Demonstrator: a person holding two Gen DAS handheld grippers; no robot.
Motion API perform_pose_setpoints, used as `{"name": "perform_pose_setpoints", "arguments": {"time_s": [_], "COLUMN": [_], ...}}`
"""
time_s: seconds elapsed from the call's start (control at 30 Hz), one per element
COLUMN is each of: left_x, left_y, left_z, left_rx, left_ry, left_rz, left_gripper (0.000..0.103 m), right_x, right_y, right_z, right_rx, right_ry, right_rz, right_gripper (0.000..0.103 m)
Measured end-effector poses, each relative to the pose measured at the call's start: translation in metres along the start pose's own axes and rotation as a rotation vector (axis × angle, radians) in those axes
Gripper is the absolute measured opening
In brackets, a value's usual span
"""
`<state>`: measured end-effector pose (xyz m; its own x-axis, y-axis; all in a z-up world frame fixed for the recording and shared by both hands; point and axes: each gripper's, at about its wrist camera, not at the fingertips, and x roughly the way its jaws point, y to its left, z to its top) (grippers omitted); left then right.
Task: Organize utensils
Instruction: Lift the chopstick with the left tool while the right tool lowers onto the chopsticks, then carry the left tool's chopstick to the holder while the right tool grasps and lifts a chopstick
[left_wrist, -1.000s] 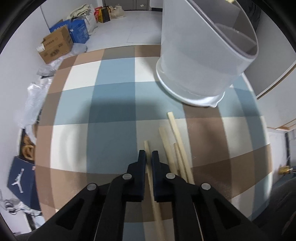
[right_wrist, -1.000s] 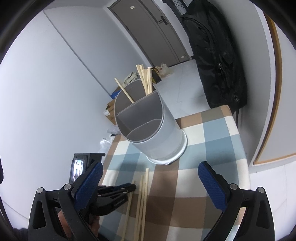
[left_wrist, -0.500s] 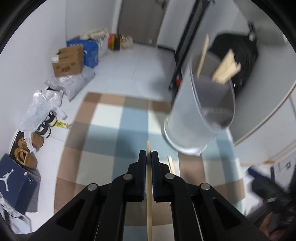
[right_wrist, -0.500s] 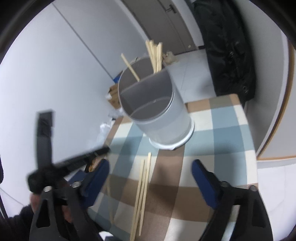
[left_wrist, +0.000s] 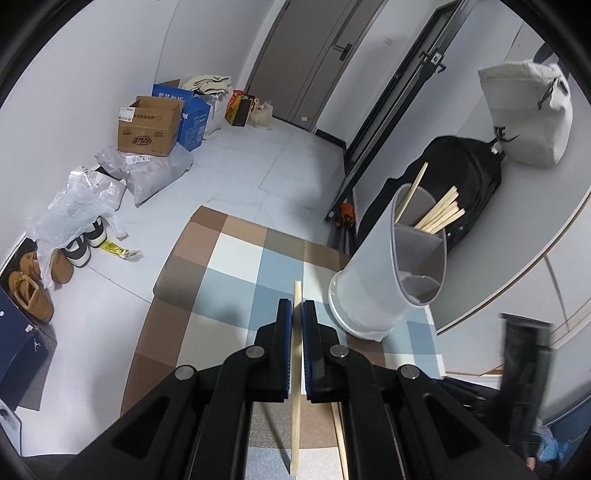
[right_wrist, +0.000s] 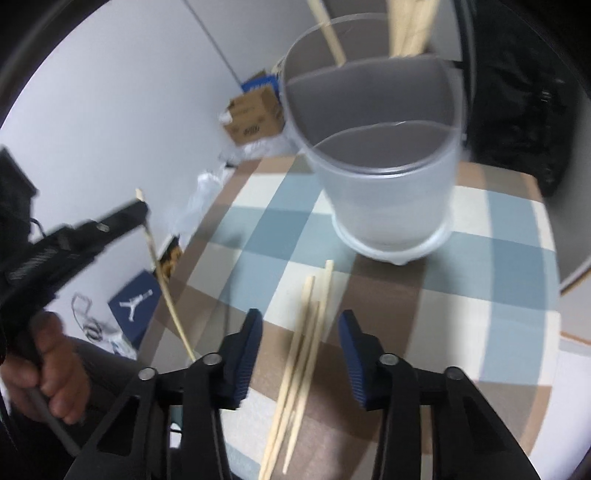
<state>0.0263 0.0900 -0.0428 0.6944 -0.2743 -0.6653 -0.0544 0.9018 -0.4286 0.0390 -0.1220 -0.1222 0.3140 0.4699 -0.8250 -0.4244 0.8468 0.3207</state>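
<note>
Left gripper (left_wrist: 297, 308) pinches one chopstick (left_wrist: 296, 373), long axis running forward along the fingers; lifted off the cloth since 1.0 s ago, holder (left_wrist: 384, 273) now ahead-right.
Right gripper (right_wrist: 301, 325) spread, lowered over three loose chopsticks (right_wrist: 303, 350) pointing at holder (right_wrist: 384, 184)

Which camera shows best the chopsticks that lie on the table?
The right wrist view: three loose chopsticks lie in plain sight between the open right gripper fingers. In the left wrist view the left gripper hides them; only a sliver shows.
</note>
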Motion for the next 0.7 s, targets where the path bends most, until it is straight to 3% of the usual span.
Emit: {"name": "perform_pose_setpoints", "arguments": {"time_s": [0.5,0.7], "left_x": [-0.022,-0.021], "left_y": [0.020,0.021], "left_z": [0.008,0.010], "left_rx": [-0.023,-0.028], "left_ry": [-0.050,-0.045], "left_rz": [-0.062,-0.070], "left_gripper": [0.001,0.001], "right_x": [0.068,0.075], "right_y": [0.011,0.018], "right_z": [0.028,0.029], "right_rx": [-0.065,-0.117], "right_ry": [0.191,0.200], "right_rz": [-0.133,-0.195], "right_gripper": [0.017,0.014]}}
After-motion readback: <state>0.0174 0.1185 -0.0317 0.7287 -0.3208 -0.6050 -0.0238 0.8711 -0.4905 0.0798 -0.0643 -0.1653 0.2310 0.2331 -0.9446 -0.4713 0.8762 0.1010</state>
